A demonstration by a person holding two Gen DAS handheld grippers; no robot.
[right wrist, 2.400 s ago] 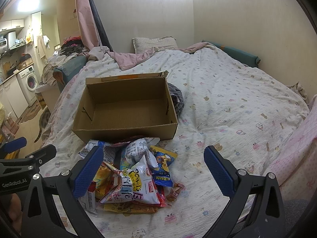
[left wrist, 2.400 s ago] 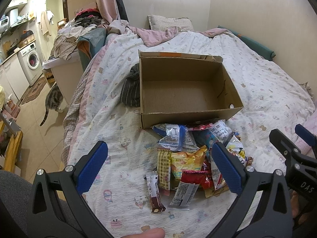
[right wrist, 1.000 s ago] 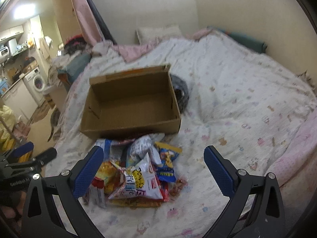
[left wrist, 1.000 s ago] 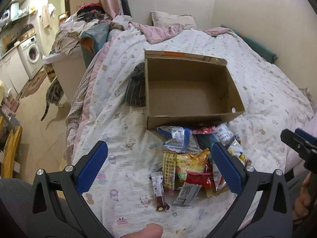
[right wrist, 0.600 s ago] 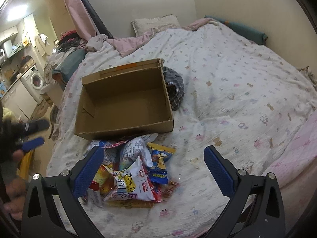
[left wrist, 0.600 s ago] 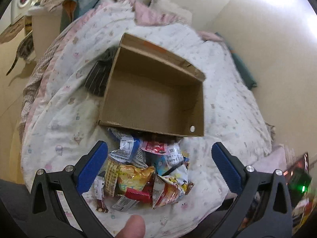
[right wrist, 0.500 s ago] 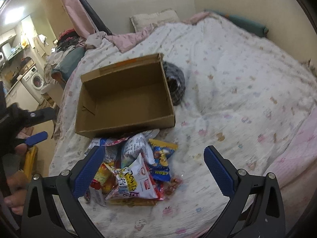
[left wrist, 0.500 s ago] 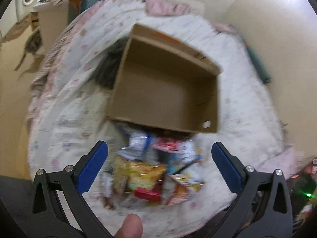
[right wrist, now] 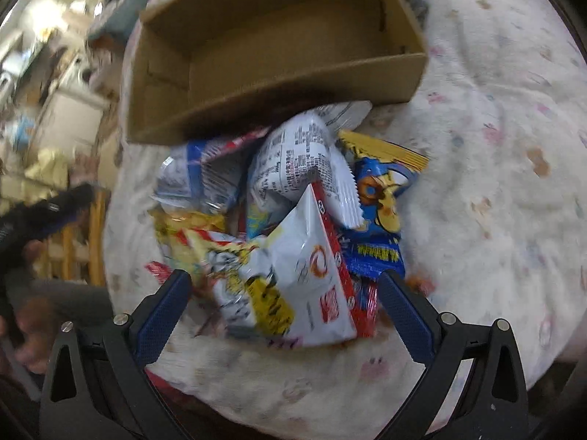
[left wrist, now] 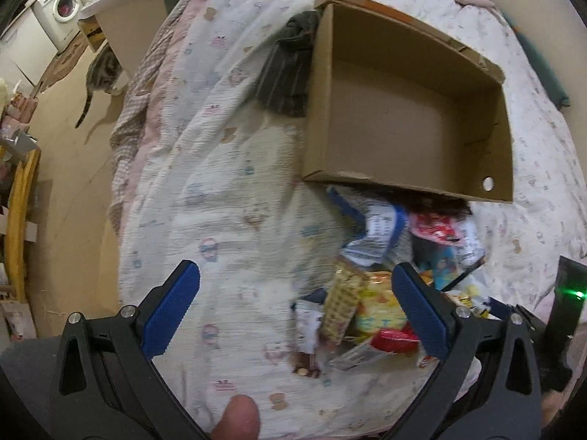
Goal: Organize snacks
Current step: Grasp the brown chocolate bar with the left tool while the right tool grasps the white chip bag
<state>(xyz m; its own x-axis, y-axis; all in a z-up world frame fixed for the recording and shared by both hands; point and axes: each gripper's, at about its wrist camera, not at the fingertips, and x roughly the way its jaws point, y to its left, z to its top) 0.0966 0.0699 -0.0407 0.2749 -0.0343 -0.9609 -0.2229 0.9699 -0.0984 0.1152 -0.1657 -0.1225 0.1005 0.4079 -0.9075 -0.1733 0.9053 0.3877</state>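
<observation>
An empty cardboard box point(left wrist: 403, 110) lies on the bed; it also shows in the right wrist view point(right wrist: 293, 47). A pile of snack packets point(left wrist: 385, 275) lies just in front of it. In the right wrist view a white and yellow bag point(right wrist: 290, 282) tops the pile, next to a blue and yellow packet point(right wrist: 381, 216) and a white packet point(right wrist: 301, 161). My left gripper point(left wrist: 293, 308) is open and empty, above the bed left of the pile. My right gripper point(right wrist: 284, 315) is open, low over the pile, its pads either side of the white and yellow bag.
The patterned bedsheet point(left wrist: 227, 190) covers the bed. A dark striped cloth point(left wrist: 286, 80) lies left of the box. A cat point(left wrist: 99, 77) stands on the floor by the bed, near a washing machine point(left wrist: 58, 14). A yellow wooden frame point(left wrist: 18, 220) stands at the left.
Both grippers have dropped toward the bed. The right gripper has closed in over the snack pile, which now fills its view. The left view has swung left. Both stay open.
</observation>
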